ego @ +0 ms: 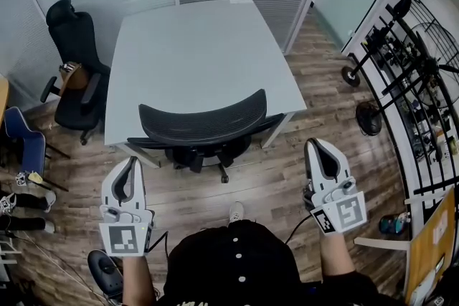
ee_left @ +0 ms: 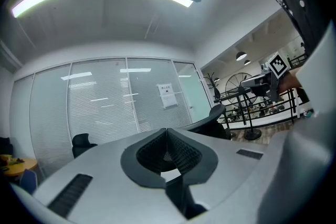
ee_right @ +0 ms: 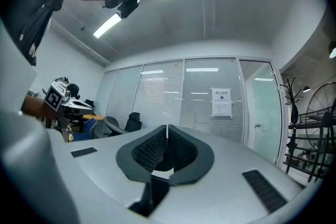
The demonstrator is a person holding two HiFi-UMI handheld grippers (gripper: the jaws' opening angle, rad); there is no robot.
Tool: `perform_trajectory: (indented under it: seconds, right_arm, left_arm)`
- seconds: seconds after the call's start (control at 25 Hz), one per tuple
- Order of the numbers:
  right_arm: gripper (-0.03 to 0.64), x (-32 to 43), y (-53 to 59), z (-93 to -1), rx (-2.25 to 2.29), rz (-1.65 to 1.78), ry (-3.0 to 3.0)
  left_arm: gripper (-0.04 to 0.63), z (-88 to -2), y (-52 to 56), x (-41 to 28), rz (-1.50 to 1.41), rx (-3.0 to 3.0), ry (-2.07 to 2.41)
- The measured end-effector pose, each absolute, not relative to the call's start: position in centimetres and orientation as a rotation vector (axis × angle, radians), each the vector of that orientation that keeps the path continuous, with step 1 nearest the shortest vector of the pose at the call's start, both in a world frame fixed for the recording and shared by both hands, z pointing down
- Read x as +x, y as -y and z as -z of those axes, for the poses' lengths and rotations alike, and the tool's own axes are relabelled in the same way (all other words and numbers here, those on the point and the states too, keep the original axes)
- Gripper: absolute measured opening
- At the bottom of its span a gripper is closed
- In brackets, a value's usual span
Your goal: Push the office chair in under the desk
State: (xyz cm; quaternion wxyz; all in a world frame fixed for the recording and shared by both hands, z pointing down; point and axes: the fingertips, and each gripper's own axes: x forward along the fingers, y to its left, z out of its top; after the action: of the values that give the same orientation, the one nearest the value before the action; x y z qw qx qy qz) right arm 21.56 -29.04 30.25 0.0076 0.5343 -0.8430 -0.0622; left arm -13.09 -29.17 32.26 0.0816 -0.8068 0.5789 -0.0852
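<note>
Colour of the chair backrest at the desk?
Black, curved mesh office chair backrest against the pale grey desk; clearest in the head view.

The office chair (ego: 203, 124) is black, with a curved net back and little wheels at the bottom. It stands upright at the near side of the desk (ego: 193, 61), with its seat tucked under the top. The desk has a pale grey, square top and white legs.

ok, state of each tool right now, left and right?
Left tool: closed, holding nothing.
Right tool: closed, holding nothing.
</note>
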Motion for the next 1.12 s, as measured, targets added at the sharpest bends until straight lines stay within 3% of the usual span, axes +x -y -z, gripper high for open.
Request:
perform_trajectory:
  seconds: [1.12]
  right_arm:
    - [0.029, 19.8, 29.4, -30.8, 1.599, 0.179, 2.641]
  left_arm:
    - [0.018, -32.1, 29.4, -12.8, 0.268, -2.406, -1.737]
